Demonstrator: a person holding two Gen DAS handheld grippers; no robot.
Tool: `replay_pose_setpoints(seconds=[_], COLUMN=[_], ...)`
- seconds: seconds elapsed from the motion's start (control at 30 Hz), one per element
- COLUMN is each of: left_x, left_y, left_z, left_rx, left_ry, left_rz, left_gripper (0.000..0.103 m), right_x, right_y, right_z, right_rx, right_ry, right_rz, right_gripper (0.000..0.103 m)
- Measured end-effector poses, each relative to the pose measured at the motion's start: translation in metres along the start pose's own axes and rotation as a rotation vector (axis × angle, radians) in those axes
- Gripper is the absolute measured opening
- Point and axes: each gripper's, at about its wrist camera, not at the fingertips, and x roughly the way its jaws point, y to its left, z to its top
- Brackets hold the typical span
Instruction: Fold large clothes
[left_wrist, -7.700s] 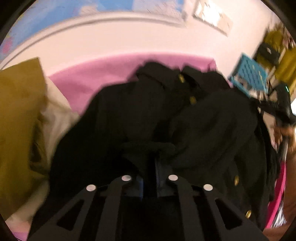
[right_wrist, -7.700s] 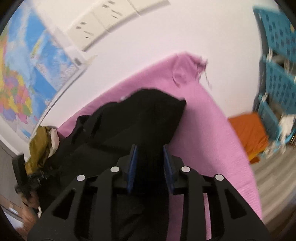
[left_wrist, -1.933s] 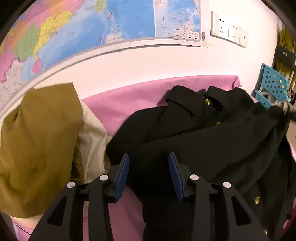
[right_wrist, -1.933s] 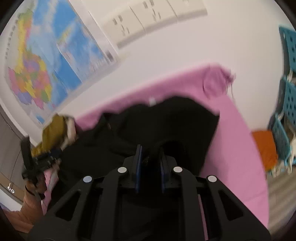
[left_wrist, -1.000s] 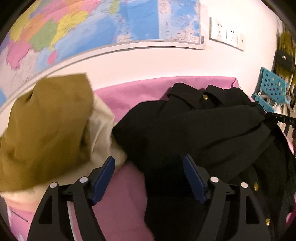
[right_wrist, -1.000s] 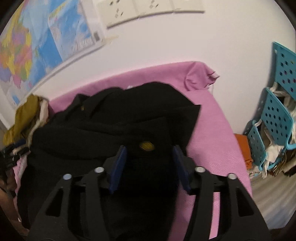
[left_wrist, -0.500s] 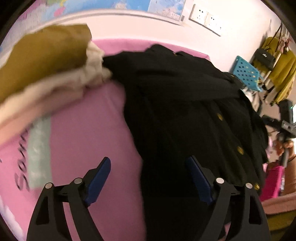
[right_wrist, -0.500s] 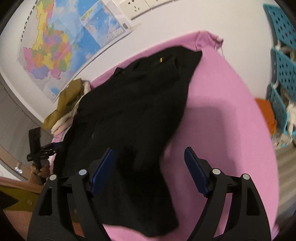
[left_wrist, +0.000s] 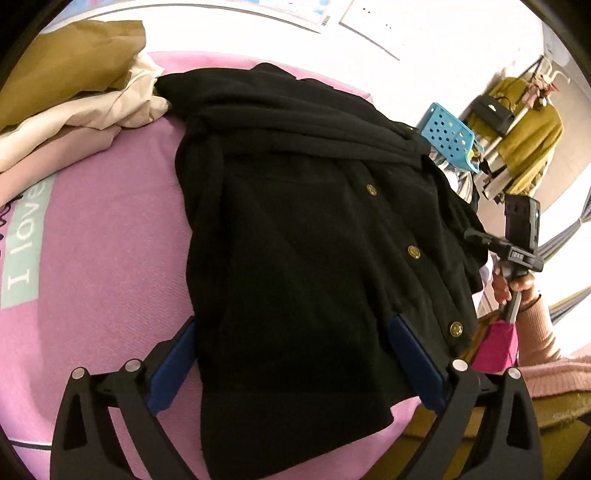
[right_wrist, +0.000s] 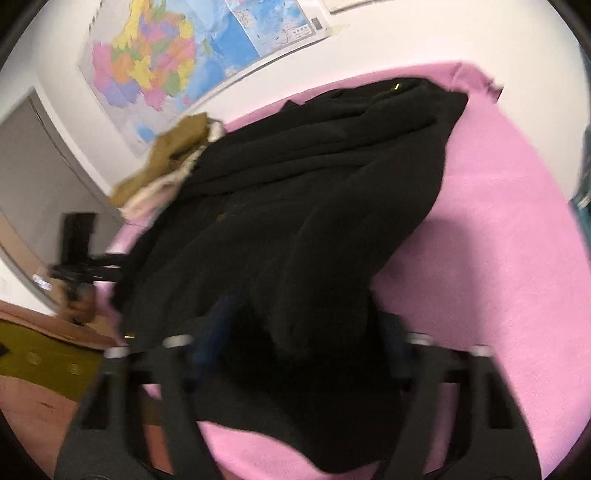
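Note:
A large black coat (left_wrist: 295, 229) with gold buttons lies spread on the pink bed cover (left_wrist: 110, 221), its sleeves folded across the top. My left gripper (left_wrist: 293, 363) hovers over the coat's near hem; its jaws are opening wide and its blue pads (left_wrist: 171, 363) do not press the cloth. In the blurred right wrist view the coat (right_wrist: 314, 206) runs away from my right gripper (right_wrist: 304, 332). The right jaws are closing with a fold of the hem between them, the pads still apart from it. Each gripper shows in the other's view: right gripper (left_wrist: 519, 236), left gripper (right_wrist: 79, 254).
A pile of olive and cream clothes (left_wrist: 70, 74) lies at the bed's far left, beside a mint strip with lettering (left_wrist: 26, 240). A blue perforated basket (left_wrist: 448, 136) and a rack with a mustard garment (left_wrist: 524, 122) stand to the right. A map (right_wrist: 166, 55) hangs on the wall.
Both grippers have let go of the coat, opened and drawn back toward the near edge, tilting downward. The coat, lifted before, now lies flat on the bed.

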Motion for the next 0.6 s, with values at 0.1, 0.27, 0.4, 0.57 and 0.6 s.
replay_pose_setpoints(seconds=[0.1,0.27,0.4,0.57,0.6], left_x=[0.000,0.001,0.001,-0.027,-0.038], left_y=[0.003,-0.001,-0.008,-0.010,-0.011], left_z=[0.003,0.002,0.007,0.018,0.020], left_rx=[-0.021,-0.011,-0.029,-0.099,-0.105], left_ry=[-0.004,-0.037,-0.036,-0.084,-0.103], left_rz=[0.018,0.132,0.216,0.080,0.055], left_gripper=[0.090,0.073,0.042,0.028,0.028], right_x=[-0.001,-0.001,-0.010,-0.076,-0.090], right_y=[-0.006,-0.007,0.000,0.028,0.035], right_z=[-0.006,-0.008,-0.003,0.011,0.012], right_rx=[0.027,0.067,0.127,0.091,0.078], right_ry=[0.001,-0.020,-0.062,-0.254,-0.284], right_rz=[0.038,0.063,0.129,0.185,0.184], right_gripper=[0.043,0.032,0.015,0.013,0.012])
